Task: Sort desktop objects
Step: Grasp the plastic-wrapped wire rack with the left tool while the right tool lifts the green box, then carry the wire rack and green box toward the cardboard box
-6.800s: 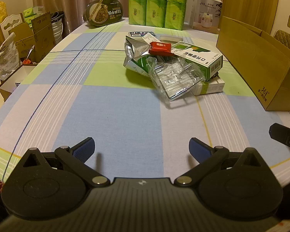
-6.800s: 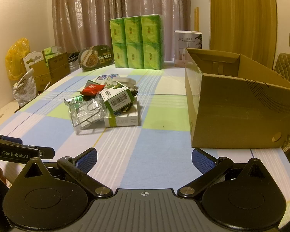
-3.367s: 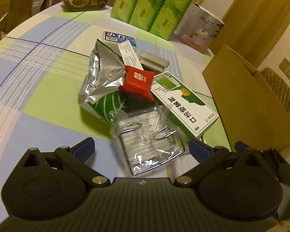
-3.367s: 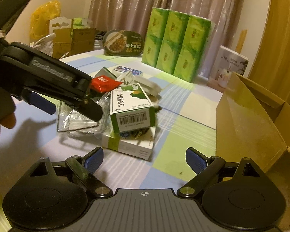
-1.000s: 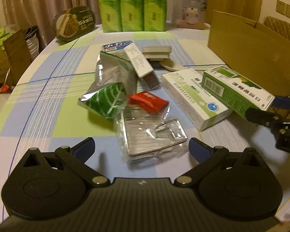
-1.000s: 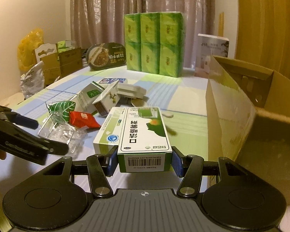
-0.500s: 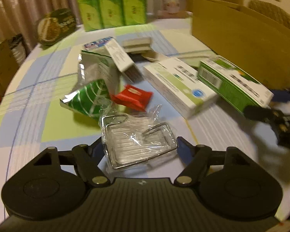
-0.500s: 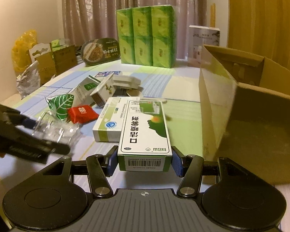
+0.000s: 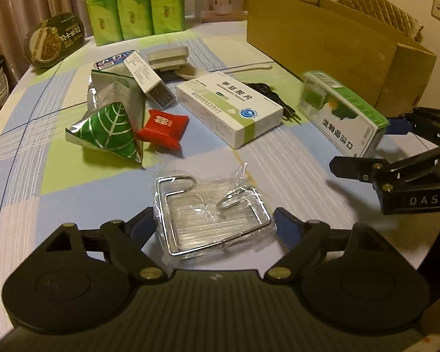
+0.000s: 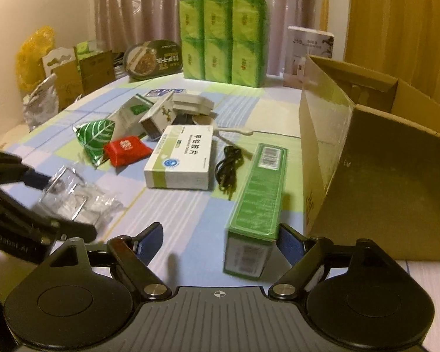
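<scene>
Evidently both tools have just been opening their jaws. The right tool (image 10: 220, 242) stands spread, and the green medicine box (image 10: 256, 196) lies on the desk (image 10: 184, 214) with its near end just inside the right-hand finger, no longer clamped; it sits just beside the open cardboard box (image 10: 381, 176), likely set there as a staging spot for sorting. The left tool (image 9: 214, 224) is also parted, its fingers flanking the wire soap rack in its clear wrapper (image 9: 211, 220) (whether the pads touch the wrapper I cannot tell). The rack rests flat on the desk, between the fingers, apart from the white medicine box (image 9: 231, 108) and red packet (image 9: 162, 129).
</scene>
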`<state>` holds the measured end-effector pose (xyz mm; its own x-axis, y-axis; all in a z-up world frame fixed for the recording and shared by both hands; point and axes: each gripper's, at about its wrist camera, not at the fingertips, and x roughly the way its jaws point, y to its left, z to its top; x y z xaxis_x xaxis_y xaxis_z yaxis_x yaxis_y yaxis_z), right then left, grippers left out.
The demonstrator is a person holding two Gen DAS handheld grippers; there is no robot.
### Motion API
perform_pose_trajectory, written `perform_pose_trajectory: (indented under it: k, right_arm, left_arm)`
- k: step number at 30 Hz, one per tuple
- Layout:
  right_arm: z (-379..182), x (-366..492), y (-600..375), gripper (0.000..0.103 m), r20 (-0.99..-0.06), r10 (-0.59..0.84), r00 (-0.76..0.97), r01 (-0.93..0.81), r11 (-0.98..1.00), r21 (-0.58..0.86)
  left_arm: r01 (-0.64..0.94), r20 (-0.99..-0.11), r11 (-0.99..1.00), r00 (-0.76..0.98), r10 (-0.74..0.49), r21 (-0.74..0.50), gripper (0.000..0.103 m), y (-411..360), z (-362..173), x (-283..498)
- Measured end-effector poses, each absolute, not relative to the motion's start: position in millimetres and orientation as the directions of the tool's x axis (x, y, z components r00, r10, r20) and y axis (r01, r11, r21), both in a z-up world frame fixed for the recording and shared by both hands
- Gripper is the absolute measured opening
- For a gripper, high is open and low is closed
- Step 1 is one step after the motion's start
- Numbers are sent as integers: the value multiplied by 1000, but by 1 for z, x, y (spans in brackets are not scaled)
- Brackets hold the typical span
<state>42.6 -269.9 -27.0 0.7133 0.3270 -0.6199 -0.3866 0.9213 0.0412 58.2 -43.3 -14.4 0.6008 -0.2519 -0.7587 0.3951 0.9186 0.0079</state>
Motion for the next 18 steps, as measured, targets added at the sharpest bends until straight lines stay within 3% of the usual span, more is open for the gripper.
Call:
perform_pose_trajectory:
  k: [9,10,12,15,18]
  right_arm:
    - [-28,53,-283,79,-620,291,728,-300,949,94]
    - [-28,53,-284,75,-618,292,730,-298,950,97]
    - [-28,54,-285,52,-620,294,727,-302,948,96]
    - [-29,53,-287,36,-628,287,723,-298,950,91]
    - [-28,51,-290,27,-626,268,732,-285,955,77]
  left_arm:
    - [387,-748,922,619,-239,25,86,-46,-16,61]
    - [386,-747,922,621,-237,29,86,-46,-16,61]
    - [386,-747,922,622,-234,32,86,-48,-16,61]
    - [386,-751,922,619,-229,37,86,-48,-17,62]
    - [386,-755,921,618,-220,48,84,-49,-18,62]
